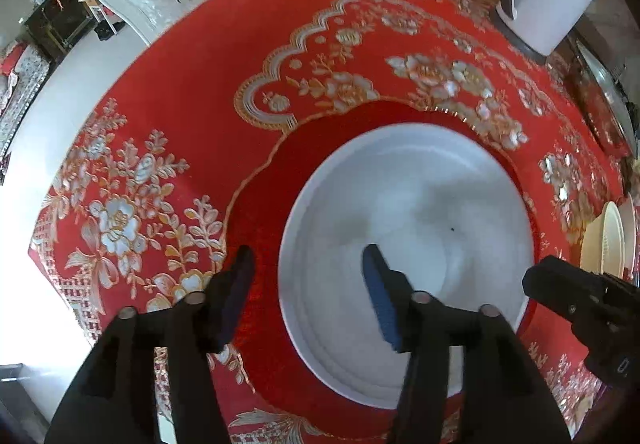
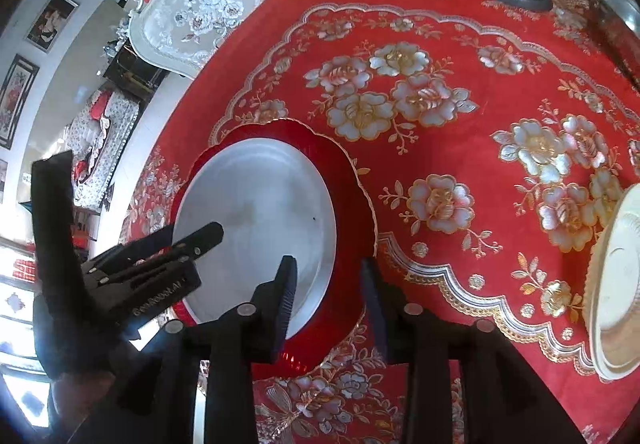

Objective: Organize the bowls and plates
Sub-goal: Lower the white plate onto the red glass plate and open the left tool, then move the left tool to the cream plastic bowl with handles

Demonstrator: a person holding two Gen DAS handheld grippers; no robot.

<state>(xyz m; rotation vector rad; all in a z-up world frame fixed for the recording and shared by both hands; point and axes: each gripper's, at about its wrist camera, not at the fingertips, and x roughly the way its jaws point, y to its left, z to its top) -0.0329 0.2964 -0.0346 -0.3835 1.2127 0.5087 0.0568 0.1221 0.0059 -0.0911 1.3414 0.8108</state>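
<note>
White plate (image 1: 408, 228) sits on a red charger (image 1: 320, 140) on the floral red counter (image 1: 168, 92); left tongs (image 1: 308, 268) gape wide with nothing held, straddling the plate's left rim; right tongs (image 2: 328, 280) are parted and empty too, at its near-right edge; cream plates (image 2: 616, 284) stacked far right.

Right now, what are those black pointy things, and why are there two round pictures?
Those are two grabbing tools, each with two fingers; a person holds one in each hand. A small camera rides on each, so one picture looks along the left gripper, the other along the right gripper. Both are open and hold nothing. Below them a white plate sits on a red plate on a flowery red tablecloth. More cream plates lie to the right, and a white jug stands farther back.
</note>
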